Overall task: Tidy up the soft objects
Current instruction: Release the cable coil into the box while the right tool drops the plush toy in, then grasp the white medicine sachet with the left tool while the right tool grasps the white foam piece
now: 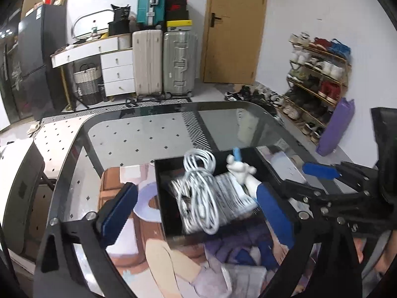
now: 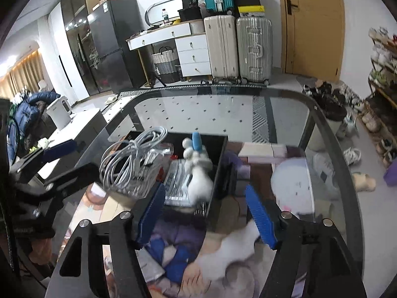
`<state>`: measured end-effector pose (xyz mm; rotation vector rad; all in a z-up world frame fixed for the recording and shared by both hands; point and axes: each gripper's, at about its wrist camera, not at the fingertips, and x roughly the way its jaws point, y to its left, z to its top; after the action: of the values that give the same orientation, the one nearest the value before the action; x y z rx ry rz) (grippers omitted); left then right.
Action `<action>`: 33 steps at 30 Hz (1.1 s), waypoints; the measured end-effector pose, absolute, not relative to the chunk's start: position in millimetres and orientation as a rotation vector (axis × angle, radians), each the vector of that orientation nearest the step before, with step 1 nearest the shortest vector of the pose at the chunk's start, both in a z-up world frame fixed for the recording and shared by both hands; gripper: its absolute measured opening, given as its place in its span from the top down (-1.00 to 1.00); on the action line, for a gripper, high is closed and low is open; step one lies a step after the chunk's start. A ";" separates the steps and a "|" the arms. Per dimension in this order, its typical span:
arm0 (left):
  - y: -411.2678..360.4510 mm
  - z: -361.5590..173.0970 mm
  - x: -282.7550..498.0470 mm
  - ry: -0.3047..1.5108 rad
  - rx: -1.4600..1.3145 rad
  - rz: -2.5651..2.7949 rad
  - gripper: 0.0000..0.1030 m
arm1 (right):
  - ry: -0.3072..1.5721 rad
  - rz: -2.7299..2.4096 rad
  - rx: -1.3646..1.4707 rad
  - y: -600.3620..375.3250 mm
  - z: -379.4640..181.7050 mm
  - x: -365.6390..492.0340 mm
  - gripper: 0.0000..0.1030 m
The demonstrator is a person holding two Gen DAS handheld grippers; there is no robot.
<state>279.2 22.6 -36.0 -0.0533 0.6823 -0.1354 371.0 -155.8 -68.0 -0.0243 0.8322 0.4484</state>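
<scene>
A black open box (image 1: 158, 186) (image 2: 221, 166) stands on the glass table (image 1: 148, 134) (image 2: 198, 109), over a printed mat. Inside lie a coiled white cable (image 1: 198, 188) (image 2: 129, 154), a white plush toy (image 1: 239, 171) (image 2: 199, 173) with a blue part, and a silvery packet (image 1: 230, 198) (image 2: 176, 183). My left gripper (image 1: 196, 213) hangs open over the box's near side, its pads wide apart with nothing pressed between them. My right gripper (image 2: 206, 214) is open in front of the box's near right corner, clear of the toy. One of its fingers (image 1: 320, 170) shows at the right.
A blurred white and lilac soft shape (image 2: 290, 181) shows at the glass table's right side. Beyond the table stand suitcases (image 1: 163, 62), white drawers (image 1: 116, 72), a wooden door (image 1: 233, 27), a shoe rack (image 1: 320, 74) and a dark fridge (image 2: 109, 47). Shoes litter the floor.
</scene>
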 end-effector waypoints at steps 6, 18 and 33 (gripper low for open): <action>10.0 -50.0 260.5 0.760 -0.025 -0.186 -0.89 | 0.888 0.444 -0.049 -163.9 -83.0 357.8 -0.35; -25.7 -111.0 239.6 0.945 0.121 -0.247 -0.89 | 1.048 0.411 -0.046 -180.4 -140.7 365.4 -0.39; -45.1 -123.8 233.8 1.000 0.136 -0.287 -0.89 | 1.041 0.440 -0.047 -163.5 -141.9 368.7 -0.43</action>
<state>233.8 -45.1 -123.8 0.1363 1.0003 -0.2871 368.7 -163.5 -141.9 -0.0467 1.0407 0.4404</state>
